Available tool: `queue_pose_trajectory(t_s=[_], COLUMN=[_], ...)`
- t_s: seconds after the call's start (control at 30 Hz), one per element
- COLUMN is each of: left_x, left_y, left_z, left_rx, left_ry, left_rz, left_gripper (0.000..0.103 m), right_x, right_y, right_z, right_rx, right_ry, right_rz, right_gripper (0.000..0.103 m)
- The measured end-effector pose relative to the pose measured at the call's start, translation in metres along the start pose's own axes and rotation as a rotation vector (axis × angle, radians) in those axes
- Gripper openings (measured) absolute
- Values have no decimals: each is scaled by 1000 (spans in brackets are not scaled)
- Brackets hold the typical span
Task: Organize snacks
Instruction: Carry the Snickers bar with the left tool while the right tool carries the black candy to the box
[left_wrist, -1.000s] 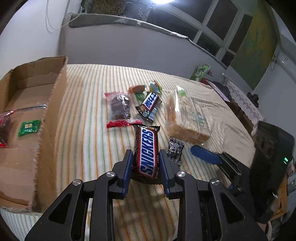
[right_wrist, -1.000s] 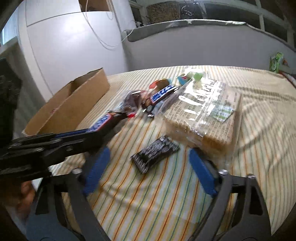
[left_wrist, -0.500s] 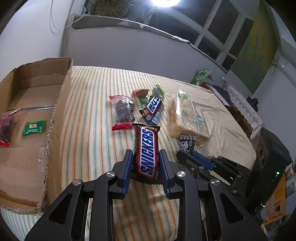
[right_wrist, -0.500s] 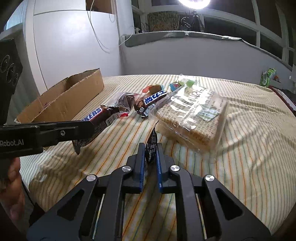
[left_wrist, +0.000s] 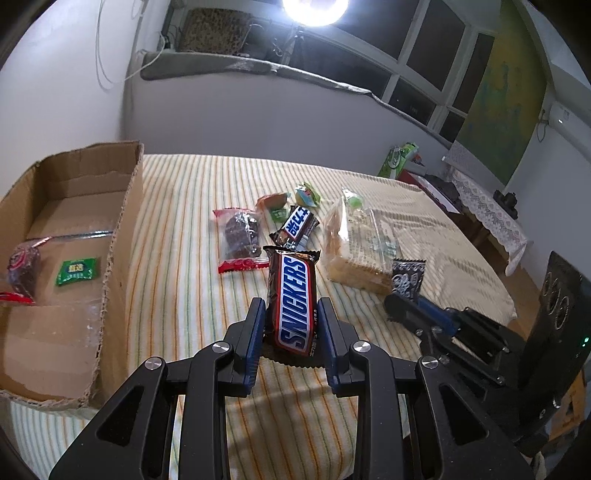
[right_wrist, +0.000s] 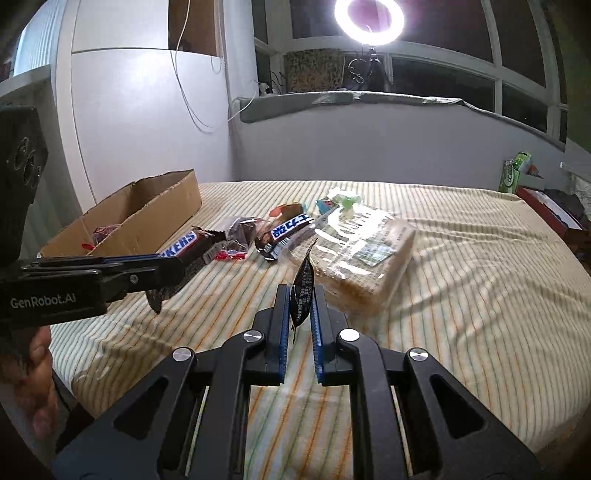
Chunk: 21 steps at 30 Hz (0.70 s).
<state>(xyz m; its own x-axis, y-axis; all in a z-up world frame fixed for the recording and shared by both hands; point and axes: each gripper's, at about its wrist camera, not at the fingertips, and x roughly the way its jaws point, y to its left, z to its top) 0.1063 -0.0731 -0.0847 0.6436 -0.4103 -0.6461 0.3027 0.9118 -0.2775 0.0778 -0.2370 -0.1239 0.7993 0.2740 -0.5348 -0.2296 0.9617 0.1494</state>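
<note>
My left gripper (left_wrist: 291, 314) is shut on a Snickers bar (left_wrist: 294, 302) and holds it above the striped bed, right of the cardboard box (left_wrist: 122, 236). The bar also shows in the right wrist view (right_wrist: 184, 247). My right gripper (right_wrist: 300, 302) is shut on a small black packet (right_wrist: 303, 291), seen in the left wrist view (left_wrist: 406, 280) held up beside the clear bag of crackers (left_wrist: 358, 243). On the bed lie a red-edged cake packet (left_wrist: 240, 236), a second chocolate bar (left_wrist: 297, 227) and small sweets (left_wrist: 275, 205).
The box holds a green packet (left_wrist: 75, 271) and a dark red-edged packet (left_wrist: 22, 269). The striped bed (right_wrist: 461, 258) stretches right. A ring light (right_wrist: 367, 18) glares at the window. A green carton (left_wrist: 399, 158) stands beyond the bed's far edge.
My right gripper closed on the black packet and lifted it off the bed. My left gripper kept hold of the Snickers bar and rose higher.
</note>
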Motion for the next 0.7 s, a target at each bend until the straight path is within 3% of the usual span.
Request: queue_pose_trajectory(t_s=[0.17,0.3,0.53,0.7], left_x=[-3,-14,-78,-123], left_y=[-6,-16,-41,-50], left_z=[-3,-1,25,38], left_rx=[25,55,141,174], left_ry=[-19,-57,-242,-360], left_rz=[32,63,121,137], left_gripper=[27,27,27,26], right_x=[-5,-26,-93,-123], right_y=[-3,1,18,35], right_z=[-3,13,65,85], right_rx=[10,-8,-74,-113], right_ry=[-5,-62,-231,-294], right_rz=[-8,-23,-67,-82], right_gripper=[11,11,11,11])
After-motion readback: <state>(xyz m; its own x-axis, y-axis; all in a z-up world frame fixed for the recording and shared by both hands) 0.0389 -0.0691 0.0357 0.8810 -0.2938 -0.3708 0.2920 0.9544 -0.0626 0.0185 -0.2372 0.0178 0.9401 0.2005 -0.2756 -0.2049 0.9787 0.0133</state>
